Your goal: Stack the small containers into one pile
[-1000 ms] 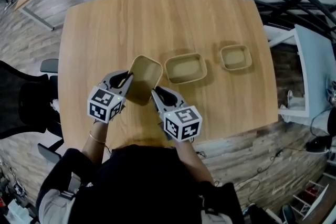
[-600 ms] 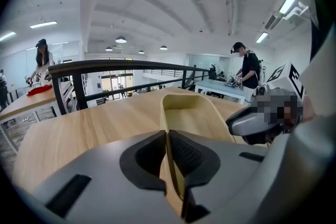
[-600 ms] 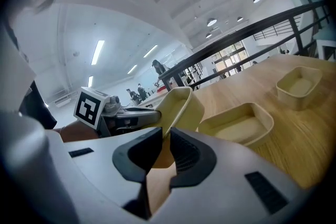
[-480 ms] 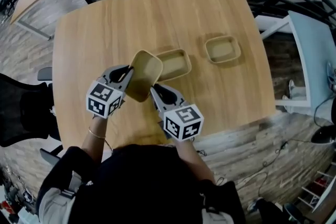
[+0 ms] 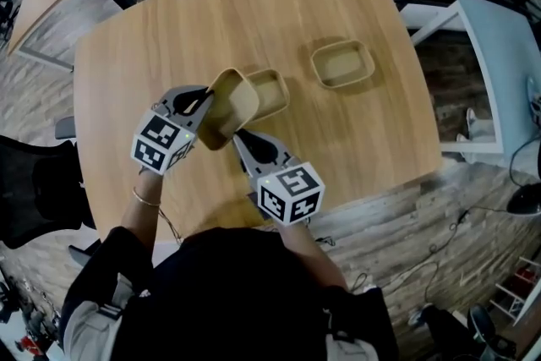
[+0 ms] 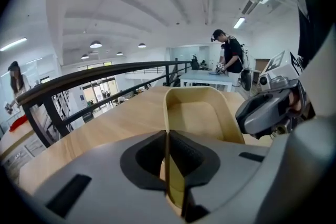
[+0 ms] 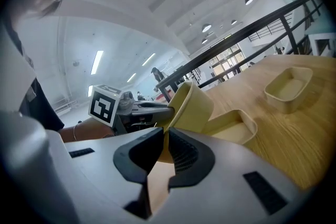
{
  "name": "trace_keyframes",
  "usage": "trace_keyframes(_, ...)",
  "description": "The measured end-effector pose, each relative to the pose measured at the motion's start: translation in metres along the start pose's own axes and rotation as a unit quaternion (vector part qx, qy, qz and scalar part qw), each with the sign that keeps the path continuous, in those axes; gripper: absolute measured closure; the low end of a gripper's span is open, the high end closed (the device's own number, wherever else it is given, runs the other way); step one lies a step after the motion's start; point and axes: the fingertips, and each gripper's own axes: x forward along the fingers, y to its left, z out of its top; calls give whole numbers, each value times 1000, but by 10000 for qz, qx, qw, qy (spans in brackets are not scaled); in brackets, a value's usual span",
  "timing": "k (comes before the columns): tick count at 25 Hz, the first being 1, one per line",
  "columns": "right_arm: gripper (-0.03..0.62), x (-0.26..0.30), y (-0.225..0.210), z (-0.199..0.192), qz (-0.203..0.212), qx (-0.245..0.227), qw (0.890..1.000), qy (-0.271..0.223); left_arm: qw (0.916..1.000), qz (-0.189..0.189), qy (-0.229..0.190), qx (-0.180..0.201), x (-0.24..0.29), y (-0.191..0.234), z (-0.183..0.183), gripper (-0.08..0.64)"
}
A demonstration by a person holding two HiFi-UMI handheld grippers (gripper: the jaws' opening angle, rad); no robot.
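Since a second ago the tilted container (image 5: 230, 107) has been carried up the table (image 5: 254, 13) and now overlaps the left end of the middle container (image 5: 272, 94). The left gripper (image 5: 205, 100) reaches in from the left and pinches its rim. The right gripper (image 5: 240, 137), whose jaws have just been closing, reaches from below and nips its near wall.

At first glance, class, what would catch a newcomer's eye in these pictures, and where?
A tan container is held tilted above the wooden table, near its front-left, its rim pinched by the left gripper and by the right gripper, whose jaws have just been closing on it. Two more rest on the table: a middle container just behind the lifted one, and a far container apart to its right.
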Motion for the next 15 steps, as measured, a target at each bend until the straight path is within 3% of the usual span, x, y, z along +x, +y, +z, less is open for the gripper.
trace_keyframes(4,551,-1,-9,-5,-20,186,9998,-13,9988,-145,238,413,17,-5,3,526)
trace_keyframes(15,552,2,-37,2,-170,557,9980,-247,9934,-429,471,955,54,-4,21,526)
